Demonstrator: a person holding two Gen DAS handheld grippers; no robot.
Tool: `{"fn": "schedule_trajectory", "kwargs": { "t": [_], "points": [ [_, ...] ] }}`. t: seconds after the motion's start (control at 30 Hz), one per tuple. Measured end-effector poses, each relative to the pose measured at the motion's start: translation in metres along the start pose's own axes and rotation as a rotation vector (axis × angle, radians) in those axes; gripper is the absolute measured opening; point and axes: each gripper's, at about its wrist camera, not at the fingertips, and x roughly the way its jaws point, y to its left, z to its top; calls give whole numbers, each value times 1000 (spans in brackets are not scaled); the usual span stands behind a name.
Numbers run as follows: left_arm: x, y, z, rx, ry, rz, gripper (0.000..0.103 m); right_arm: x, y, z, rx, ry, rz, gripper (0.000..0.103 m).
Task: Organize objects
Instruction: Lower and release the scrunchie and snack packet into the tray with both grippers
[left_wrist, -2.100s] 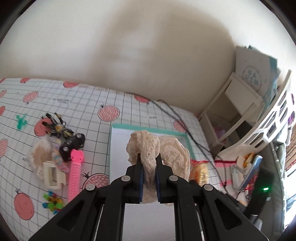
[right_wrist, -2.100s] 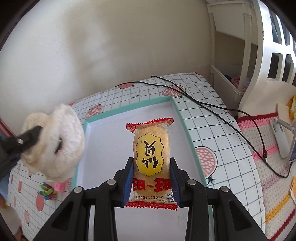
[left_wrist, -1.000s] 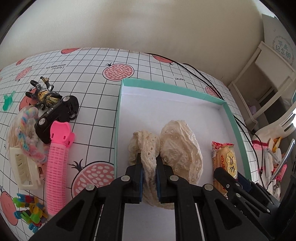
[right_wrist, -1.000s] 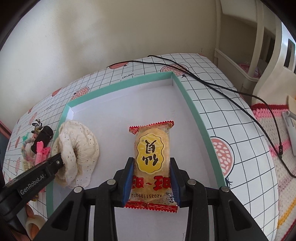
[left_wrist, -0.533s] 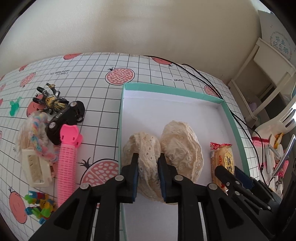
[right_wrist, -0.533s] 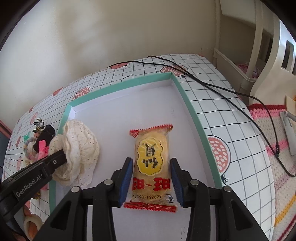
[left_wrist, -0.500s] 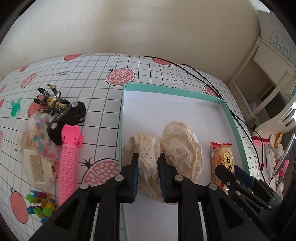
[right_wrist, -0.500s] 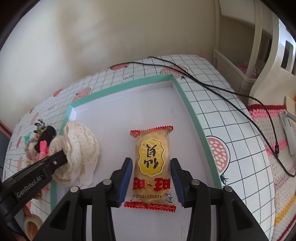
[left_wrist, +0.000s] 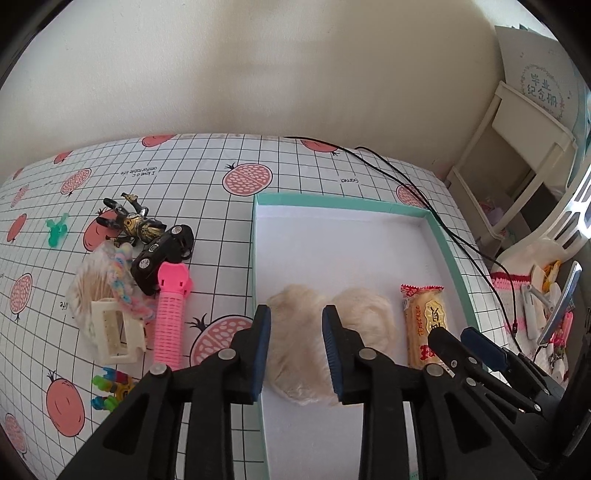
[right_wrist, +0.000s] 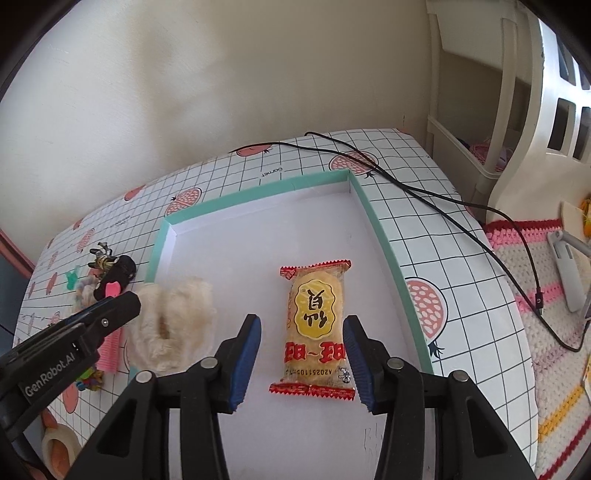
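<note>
The left gripper (right_wrist: 110, 314) reads "GenRobot.AI"; its fingers (left_wrist: 260, 343) are spread, released around the cream lace scrunchie (left_wrist: 295, 347) in the teal-rimmed box (left_wrist: 447, 258). The right gripper (right_wrist: 301, 354), also spread, straddles the snack packet (right_wrist: 316, 325), printed "A20251105", perhaps.

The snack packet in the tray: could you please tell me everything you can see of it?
The snack packet is a clear plastic wrapper with red serrated end seals, showing a pale yellow cracker, a yellow oval label with black characters and a red-printed lower band. It looks sealed and lies flat, face up, lengthwise on the white floor of the teal-rimmed tray. The right gripper is open, a finger on either side without touching it. The cream lace fabric lies apart on its left.
</note>
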Motion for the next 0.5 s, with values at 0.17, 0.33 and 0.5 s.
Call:
{"fn": "schedule_trajectory", "kwargs": {
  "t": [0.17, 0.33, 0.5],
  "points": [
    [-5, 3, 1, -20, -8, -3, 31, -3, -2, 1, 8, -7, 10, 50],
    [-8, 7, 2, -29, -20, 40, 31, -2, -2, 1, 7, -1, 14, 50],
    [-9, 16, 1, -58, -22, 69, 45, -3, 0, 0, 3, -7, 15, 50]
  ]
}}
